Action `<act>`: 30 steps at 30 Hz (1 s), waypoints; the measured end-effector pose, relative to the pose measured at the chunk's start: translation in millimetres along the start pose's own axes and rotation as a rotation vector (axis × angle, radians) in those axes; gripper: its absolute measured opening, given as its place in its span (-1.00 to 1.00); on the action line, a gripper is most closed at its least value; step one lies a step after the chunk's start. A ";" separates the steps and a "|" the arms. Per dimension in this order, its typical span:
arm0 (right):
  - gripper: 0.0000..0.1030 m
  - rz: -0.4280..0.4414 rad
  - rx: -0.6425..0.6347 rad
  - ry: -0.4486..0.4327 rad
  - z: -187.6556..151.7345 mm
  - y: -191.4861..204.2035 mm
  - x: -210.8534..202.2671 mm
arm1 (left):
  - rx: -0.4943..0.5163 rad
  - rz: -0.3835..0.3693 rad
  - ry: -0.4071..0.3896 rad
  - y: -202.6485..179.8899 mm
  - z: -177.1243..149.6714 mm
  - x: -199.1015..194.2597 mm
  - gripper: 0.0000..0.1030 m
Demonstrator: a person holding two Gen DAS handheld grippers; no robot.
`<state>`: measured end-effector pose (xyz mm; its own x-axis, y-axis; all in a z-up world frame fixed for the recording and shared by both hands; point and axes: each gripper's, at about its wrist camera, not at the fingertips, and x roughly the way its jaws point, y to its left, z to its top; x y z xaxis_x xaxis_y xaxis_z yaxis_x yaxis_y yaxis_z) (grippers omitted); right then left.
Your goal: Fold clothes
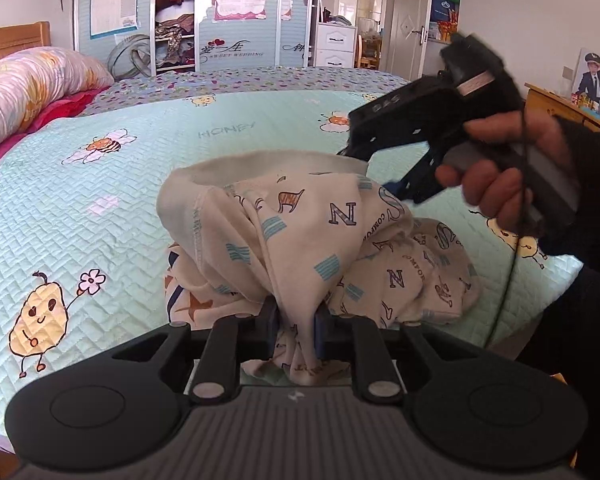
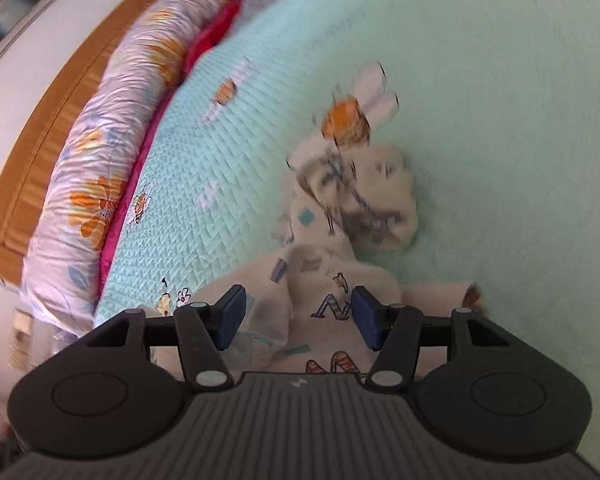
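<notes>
Left tool [image 1: 296,330] clamps the printed garment [image 1: 300,232] on the bedspread [image 1: 100,208], right tool [image 2: 298,318] apart, pillow [image 1: 28,88] well aside

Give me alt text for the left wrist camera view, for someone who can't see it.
The left gripper pinches a crumpled cream garment printed with letters and animals, lifting it above a mint green quilted bedspread. At right, a hand holds the right gripper at the garment's top hem. A wardrobe stands behind the bed.

Left tongs [image 1: 296,334] pinched nearly closed; right tongs [image 2: 298,318] spread wide, angled downward.
</notes>
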<state>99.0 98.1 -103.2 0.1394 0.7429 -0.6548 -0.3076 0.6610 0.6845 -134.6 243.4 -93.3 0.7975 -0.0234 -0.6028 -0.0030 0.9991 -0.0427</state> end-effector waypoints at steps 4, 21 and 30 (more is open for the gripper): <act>-0.85 -0.026 -0.007 -0.027 -7.8 -3.7 -0.5 | -0.008 0.003 0.002 0.3 -2.7 0.7 -0.60; -0.16 -0.123 -0.291 -0.428 -78.2 -29.2 -234.9 | 0.065 -0.055 -0.020 -21.8 12.1 3.4 -0.45; 0.00 -0.267 -0.191 -0.261 -19.0 -74.5 -148.3 | 0.093 0.001 -0.059 -16.9 27.0 -11.8 -0.28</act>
<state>83.4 -63.3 -63.1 0.4638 0.5666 -0.6811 -0.3940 0.8205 0.4143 -127.7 227.7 -64.0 0.8316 -0.0234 -0.5549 0.0504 0.9982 0.0334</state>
